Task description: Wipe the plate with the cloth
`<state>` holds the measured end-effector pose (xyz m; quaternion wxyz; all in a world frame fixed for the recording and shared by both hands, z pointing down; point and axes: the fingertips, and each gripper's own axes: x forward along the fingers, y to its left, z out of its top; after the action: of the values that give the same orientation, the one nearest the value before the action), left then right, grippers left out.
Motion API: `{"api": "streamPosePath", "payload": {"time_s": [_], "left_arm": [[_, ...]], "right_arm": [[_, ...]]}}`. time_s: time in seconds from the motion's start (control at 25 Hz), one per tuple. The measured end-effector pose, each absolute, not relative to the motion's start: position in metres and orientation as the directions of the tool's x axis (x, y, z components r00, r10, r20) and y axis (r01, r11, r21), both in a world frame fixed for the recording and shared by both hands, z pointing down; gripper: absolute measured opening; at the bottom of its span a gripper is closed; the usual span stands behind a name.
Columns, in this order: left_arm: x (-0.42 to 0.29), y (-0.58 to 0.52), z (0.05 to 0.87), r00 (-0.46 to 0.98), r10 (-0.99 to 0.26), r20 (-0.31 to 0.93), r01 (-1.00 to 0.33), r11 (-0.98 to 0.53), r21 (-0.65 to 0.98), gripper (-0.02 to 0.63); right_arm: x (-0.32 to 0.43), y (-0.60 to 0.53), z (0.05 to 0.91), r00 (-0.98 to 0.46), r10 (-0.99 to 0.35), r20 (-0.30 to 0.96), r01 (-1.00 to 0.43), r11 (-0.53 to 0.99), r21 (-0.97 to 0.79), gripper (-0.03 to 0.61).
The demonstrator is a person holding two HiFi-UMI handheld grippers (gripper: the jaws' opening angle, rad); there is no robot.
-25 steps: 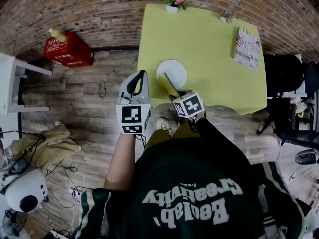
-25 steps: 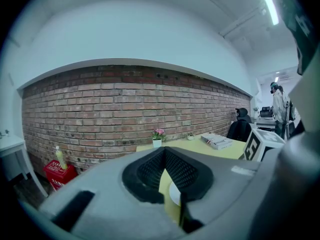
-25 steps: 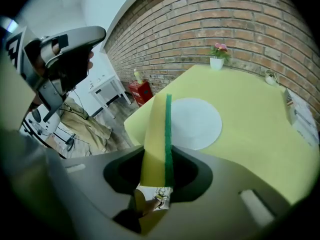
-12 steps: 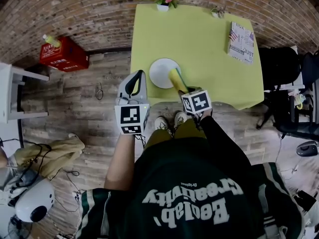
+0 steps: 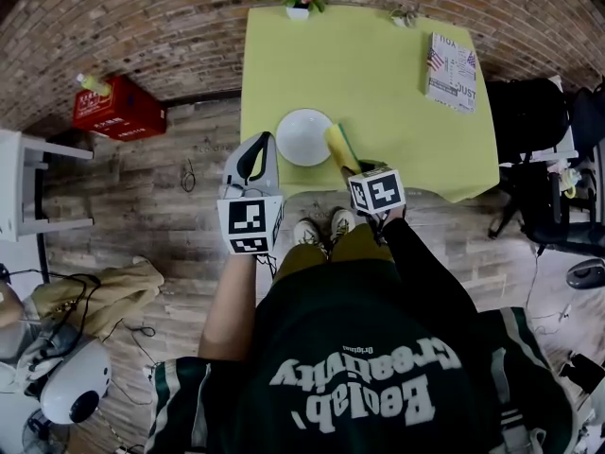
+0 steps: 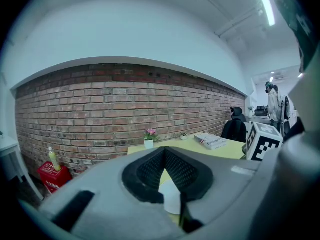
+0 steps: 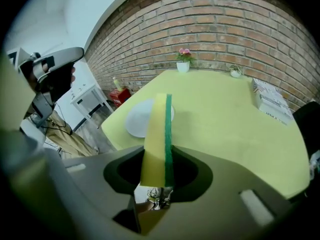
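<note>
Although the task calls it a cloth [image 7: 159, 134], what the right gripper [image 7: 157, 176] pinches between its jaws looks like a flat sponge pad (soft yellow foam with a thin, coarser green face along one side). It is probably very light and springy, and it stands out straight from the jaws without drooping. It is held by its near end, so the far end is free to press flat. That end hangs over the near part of the yellow-green table [image 5: 378, 74], just beside the right rim of the plate [image 5: 303, 137]. The plate is round, white, smooth and shallow. It is likely rigid, breakable and apt to slide on the matte tabletop under a wiping push. The left gripper [image 5: 271, 138] hovers off the table's near-left corner, its jaws closed on nothing, and could steady the rim.
</note>
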<state>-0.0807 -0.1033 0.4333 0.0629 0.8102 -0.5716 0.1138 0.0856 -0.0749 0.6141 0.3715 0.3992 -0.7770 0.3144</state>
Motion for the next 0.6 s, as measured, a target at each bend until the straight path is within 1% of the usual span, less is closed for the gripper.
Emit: {"api": "streamPosePath", "payload": {"time_s": [0.16, 0.36, 0.6], "left_arm": [[-0.078, -0.103, 0.433, 0.321, -0.909, 0.266, -0.940, -0.339, -0.026, 0.005], [-0.080, -0.101, 0.429, 0.314, -0.915, 0.255, -0.943, -0.332, -0.031, 0.005], [-0.086, -0.097, 0.431, 0.304, -0.914, 0.269, -0.946, -0.324, -0.032, 0.005]], "right_arm": [[0.055, -0.056, 0.612, -0.469, -0.326, 0.821, -0.794, 0.563, -0.230, 0.135], [0.012, -0.029, 0.617, -0.512, -0.233, 0.827, -0.699, 0.673, -0.243, 0.135], [0.006, -0.027, 0.619, -0.519, -0.218, 0.827, -0.693, 0.673, -0.258, 0.137]]}}
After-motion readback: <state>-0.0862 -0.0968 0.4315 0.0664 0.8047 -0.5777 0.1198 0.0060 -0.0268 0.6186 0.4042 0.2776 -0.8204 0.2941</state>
